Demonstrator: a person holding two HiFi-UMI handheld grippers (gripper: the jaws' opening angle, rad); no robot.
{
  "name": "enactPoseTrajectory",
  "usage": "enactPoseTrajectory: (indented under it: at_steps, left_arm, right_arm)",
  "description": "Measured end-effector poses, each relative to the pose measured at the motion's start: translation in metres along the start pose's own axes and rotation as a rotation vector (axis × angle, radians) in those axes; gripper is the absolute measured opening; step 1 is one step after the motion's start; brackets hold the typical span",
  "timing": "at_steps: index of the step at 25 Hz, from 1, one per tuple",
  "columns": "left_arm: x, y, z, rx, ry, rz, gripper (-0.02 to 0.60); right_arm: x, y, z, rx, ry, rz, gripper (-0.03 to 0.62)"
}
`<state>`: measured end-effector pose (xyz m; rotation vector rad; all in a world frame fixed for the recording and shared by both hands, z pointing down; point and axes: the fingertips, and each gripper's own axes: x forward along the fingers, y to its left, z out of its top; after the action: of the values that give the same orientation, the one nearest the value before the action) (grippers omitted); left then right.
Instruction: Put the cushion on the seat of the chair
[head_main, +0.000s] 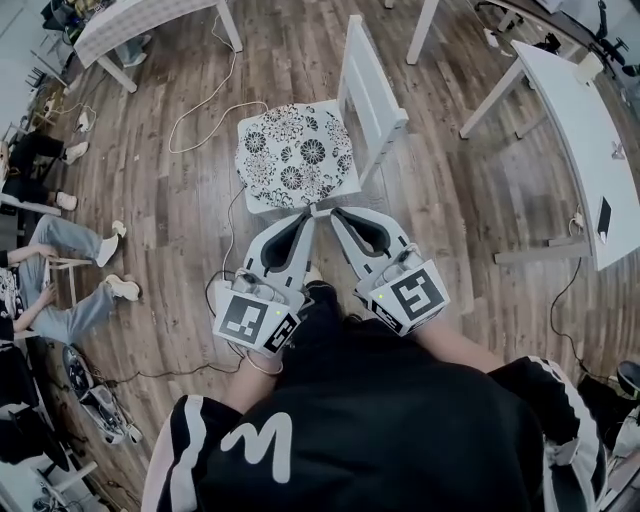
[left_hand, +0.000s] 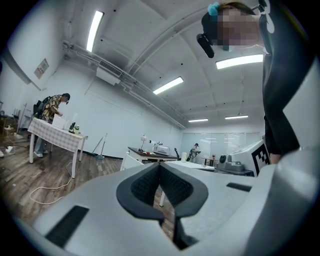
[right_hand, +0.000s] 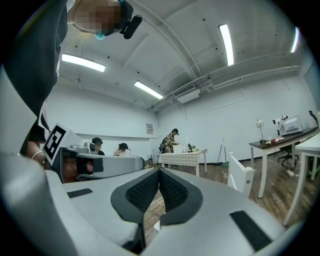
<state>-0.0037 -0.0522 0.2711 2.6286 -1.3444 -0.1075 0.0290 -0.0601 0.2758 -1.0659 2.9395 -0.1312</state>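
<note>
The cushion (head_main: 297, 155), white with dark flower prints, lies on the seat of the white chair (head_main: 372, 88) in the head view. Both grippers are held side by side just in front of the seat's near edge, with their tips close together. My left gripper (head_main: 308, 214) is shut, its black pads (left_hand: 150, 186) meeting with nothing between them. My right gripper (head_main: 336, 212) is also shut and empty, pads (right_hand: 172, 189) pressed together. Whether the tips touch the cushion's front edge cannot be told. The chair's back (right_hand: 241, 176) shows to the right in the right gripper view.
A white table (head_main: 590, 150) stands at the right and a checkered table (head_main: 130, 25) at the upper left. A cable (head_main: 205, 115) loops over the wooden floor beside the chair. Seated people's legs (head_main: 70, 300) are at the left edge.
</note>
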Motion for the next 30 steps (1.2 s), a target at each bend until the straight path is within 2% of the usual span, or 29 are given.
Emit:
enactPoseTrajectory:
  at_steps: [6, 12, 22, 30]
  left_arm:
    - [-0.031, -0.046, -0.01, 0.005, 0.002, 0.033, 0.003]
    - [-0.051, -0.072, -0.011, 0.017, -0.014, 0.054, 0.003]
    - [-0.068, -0.087, -0.015, 0.018, -0.009, 0.06, 0.003]
    - [-0.078, -0.096, -0.027, 0.004, 0.004, 0.073, 0.003]
  right_arm:
    - [-0.049, 0.022, 0.0, 0.012, -0.009, 0.025, 0.02]
    - [-0.073, 0.04, 0.003, 0.009, -0.026, 0.053, 0.02]
    - [-0.086, 0.051, 0.006, 0.002, -0.033, 0.06, 0.02]
    - [-0.089, 0.065, -0.002, 0.016, -0.016, 0.1, 0.021]
